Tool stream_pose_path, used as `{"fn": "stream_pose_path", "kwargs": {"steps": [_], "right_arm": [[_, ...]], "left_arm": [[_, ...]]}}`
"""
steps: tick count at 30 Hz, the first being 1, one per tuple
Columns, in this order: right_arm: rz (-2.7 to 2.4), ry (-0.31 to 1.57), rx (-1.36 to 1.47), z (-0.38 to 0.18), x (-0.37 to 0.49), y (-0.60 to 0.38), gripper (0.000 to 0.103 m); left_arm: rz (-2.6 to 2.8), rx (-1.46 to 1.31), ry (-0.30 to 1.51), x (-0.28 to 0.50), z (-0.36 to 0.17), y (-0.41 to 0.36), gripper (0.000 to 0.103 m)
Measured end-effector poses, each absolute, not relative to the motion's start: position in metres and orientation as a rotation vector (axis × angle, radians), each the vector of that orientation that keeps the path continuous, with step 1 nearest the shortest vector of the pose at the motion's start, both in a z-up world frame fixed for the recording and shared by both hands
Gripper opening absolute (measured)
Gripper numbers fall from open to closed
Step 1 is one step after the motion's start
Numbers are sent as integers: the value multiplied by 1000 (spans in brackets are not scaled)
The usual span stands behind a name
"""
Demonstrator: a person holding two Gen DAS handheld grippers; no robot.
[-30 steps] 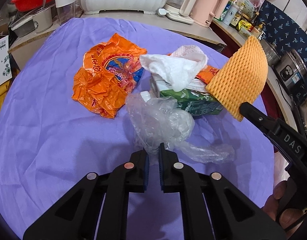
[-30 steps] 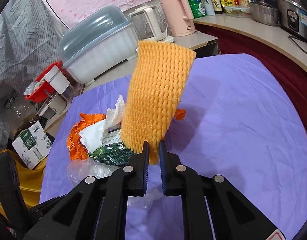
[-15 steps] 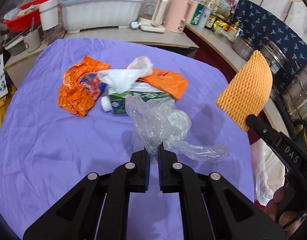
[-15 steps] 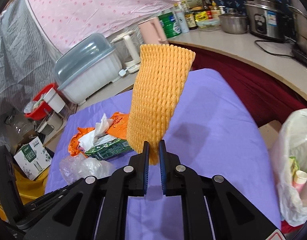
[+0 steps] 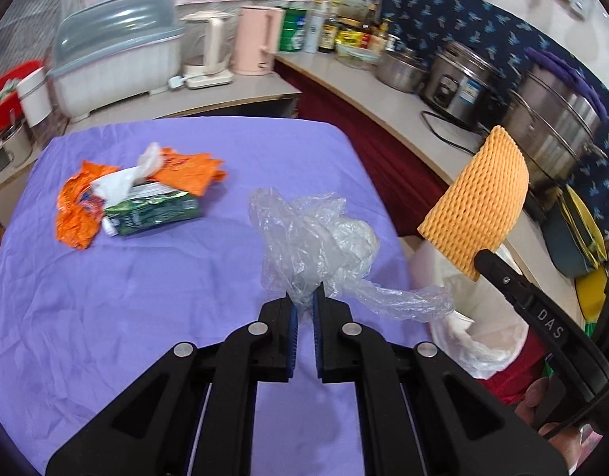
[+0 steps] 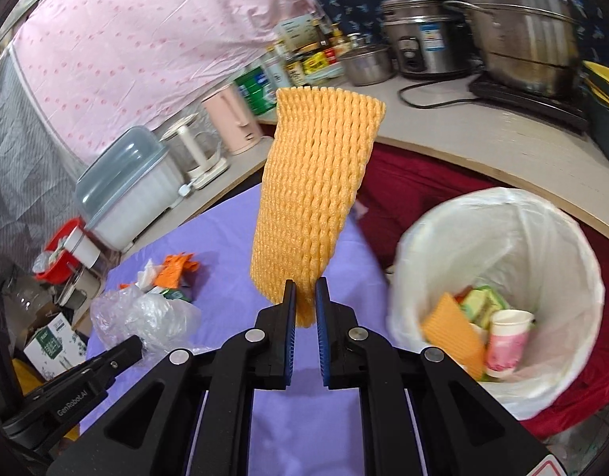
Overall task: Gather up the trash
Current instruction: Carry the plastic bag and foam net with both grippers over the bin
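From the left wrist, the left tongs (image 5: 303, 309) are pinched nearly closed on the clear plastic bag (image 5: 312, 246), which a second ago lay beside the pile and now hangs lifted over the purple table (image 5: 106, 297) near its right edge, while the orange wrappers (image 5: 82, 206) and green carton (image 5: 154, 212) stay well behind. From the right wrist, the right tongs (image 6: 304, 305) clamp the lower end of the orange foam net (image 6: 316, 206), and the lined trash bin (image 6: 550, 214), absent from this view a second ago, now sits just right of it, so I judge both pieces are nearly ready to drop.
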State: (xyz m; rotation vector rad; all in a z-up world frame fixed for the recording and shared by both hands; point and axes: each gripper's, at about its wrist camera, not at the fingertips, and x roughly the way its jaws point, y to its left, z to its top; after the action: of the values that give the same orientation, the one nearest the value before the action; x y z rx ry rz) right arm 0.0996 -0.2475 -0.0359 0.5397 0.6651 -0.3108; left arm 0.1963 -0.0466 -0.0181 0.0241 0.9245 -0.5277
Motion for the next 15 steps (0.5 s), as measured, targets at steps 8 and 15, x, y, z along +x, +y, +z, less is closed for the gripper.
{"fn": "stream_pose_path", "kwargs": {"steps": [8, 15], "right_arm": [[-441, 670, 619, -59, 36, -308, 10], [-515, 675, 658, -78, -5, -342, 10]], "left_arm": [[-656, 114, 904, 150, -12, -127, 6], [-742, 172, 903, 124, -16, -181, 6]]}}
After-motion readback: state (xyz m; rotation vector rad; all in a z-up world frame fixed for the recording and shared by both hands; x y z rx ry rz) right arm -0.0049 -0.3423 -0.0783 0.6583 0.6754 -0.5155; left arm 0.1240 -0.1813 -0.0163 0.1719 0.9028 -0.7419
